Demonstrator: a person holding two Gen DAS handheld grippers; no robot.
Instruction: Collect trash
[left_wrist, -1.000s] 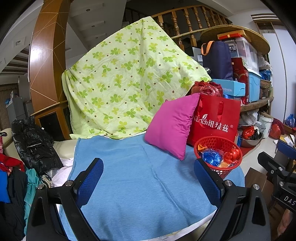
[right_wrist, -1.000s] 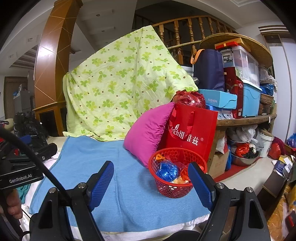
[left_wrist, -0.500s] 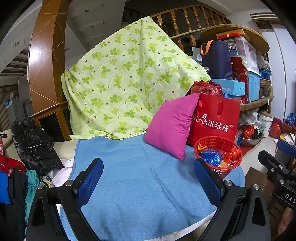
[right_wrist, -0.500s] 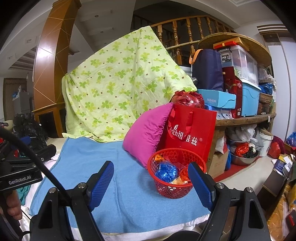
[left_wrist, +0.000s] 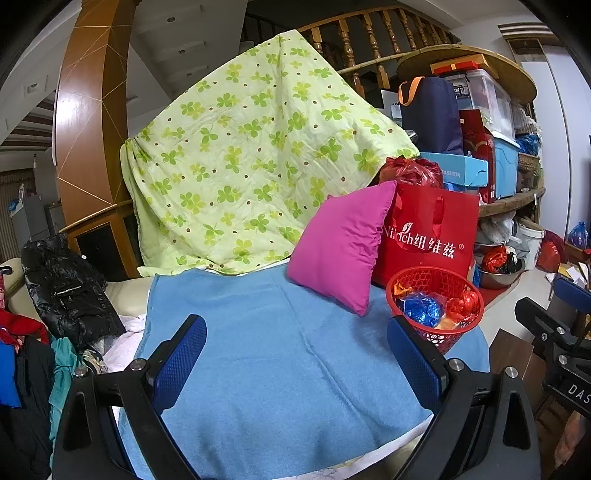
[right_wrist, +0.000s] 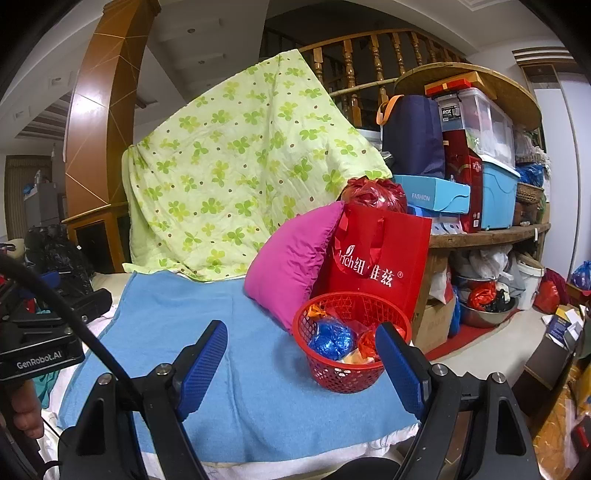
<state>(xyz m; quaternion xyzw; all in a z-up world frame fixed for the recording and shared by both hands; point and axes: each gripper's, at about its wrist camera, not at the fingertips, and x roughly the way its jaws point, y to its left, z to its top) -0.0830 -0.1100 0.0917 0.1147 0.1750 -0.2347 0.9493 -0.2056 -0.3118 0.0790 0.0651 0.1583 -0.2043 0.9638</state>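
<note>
A cluttered home; a wooden stair railing (left_wrist: 369, 40) rises behind a clover-print quilt (left_wrist: 251, 170); a pink cushion (left_wrist: 343, 247) leans nearby; shelves (right_wrist: 487, 236) hold storage boxes (right_wrist: 495, 184); clothes (left_wrist: 66, 295) lie piled.

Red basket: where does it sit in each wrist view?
Left wrist: red basket at right of centre, behind the right finger.
Right wrist: red basket at lower centre, between the fingers.
Shared landmark: pink pillow just left of it.
</note>
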